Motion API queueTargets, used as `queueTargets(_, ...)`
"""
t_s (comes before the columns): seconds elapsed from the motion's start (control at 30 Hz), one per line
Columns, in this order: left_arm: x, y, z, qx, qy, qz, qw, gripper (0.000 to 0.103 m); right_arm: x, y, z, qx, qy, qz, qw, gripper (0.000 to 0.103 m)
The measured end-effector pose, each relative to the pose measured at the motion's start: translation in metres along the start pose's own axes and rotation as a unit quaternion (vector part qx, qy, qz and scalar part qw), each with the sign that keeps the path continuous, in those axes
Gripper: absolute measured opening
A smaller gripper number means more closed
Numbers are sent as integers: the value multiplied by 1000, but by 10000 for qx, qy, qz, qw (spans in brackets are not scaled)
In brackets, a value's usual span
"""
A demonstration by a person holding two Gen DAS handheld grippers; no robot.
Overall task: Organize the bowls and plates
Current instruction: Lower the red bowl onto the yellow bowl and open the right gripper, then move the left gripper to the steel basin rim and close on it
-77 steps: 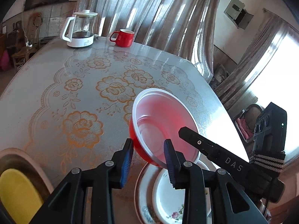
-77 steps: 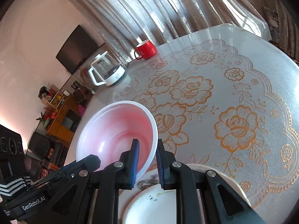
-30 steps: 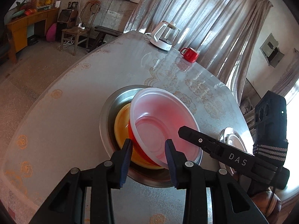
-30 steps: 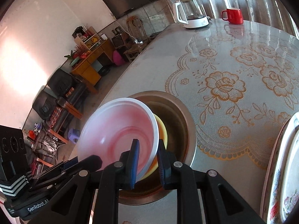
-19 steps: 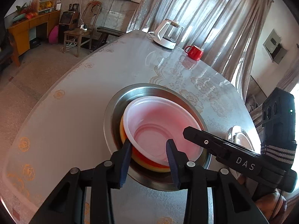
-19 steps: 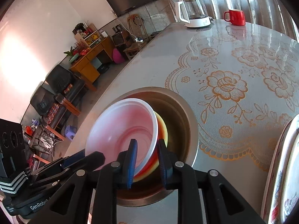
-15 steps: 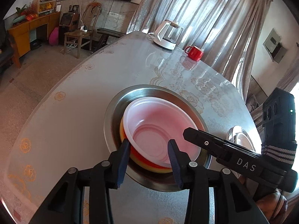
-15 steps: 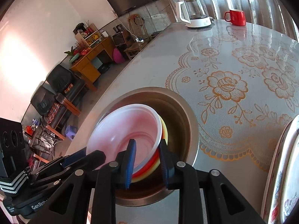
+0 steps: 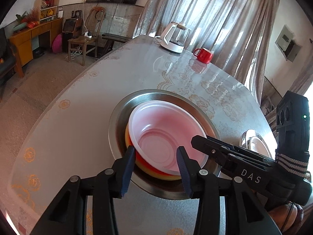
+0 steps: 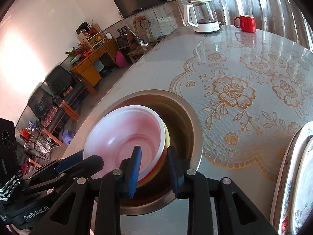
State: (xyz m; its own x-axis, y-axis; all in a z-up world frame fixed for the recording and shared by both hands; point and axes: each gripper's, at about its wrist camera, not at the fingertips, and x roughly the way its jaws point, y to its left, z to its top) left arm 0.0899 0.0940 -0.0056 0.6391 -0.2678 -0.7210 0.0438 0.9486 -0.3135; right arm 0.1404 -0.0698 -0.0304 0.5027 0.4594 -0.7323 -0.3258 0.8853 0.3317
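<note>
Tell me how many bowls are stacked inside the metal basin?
2 show: a red bowl on top, nested in a yellow bowl whose rim peeks out beneath it, both inside the basin. Any more underneath would be hidden.

Each camera sits on a gripper and looks forward and down along its two black fingers, close to the table [image 9: 82,101].

The left camera looks from the near left side. The metal basin [image 9: 117,117] is right in front of it, and the far end of the table with the kettle [image 9: 175,37] is behind.

The right camera looks from the near right side, also very close to the basin.

Both views share the basin, the pink bowl [image 10: 125,137] in it, the kettle and the red cup [image 10: 245,23]. Each view also shows the other gripper at its edge.
</note>
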Motion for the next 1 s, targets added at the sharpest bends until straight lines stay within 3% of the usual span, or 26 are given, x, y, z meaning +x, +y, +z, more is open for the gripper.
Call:
queueTargets(0.57, -16, 7, -4, -2, -150, 119, 9998, 48, 6, 6, 3, -212, 106, -195, 9995, 26)
queueTargets(1.0, -17, 24, -6, -238, -195, 263, 9992, 49, 19, 19, 7, -698, 165, -600, 9956, 27)
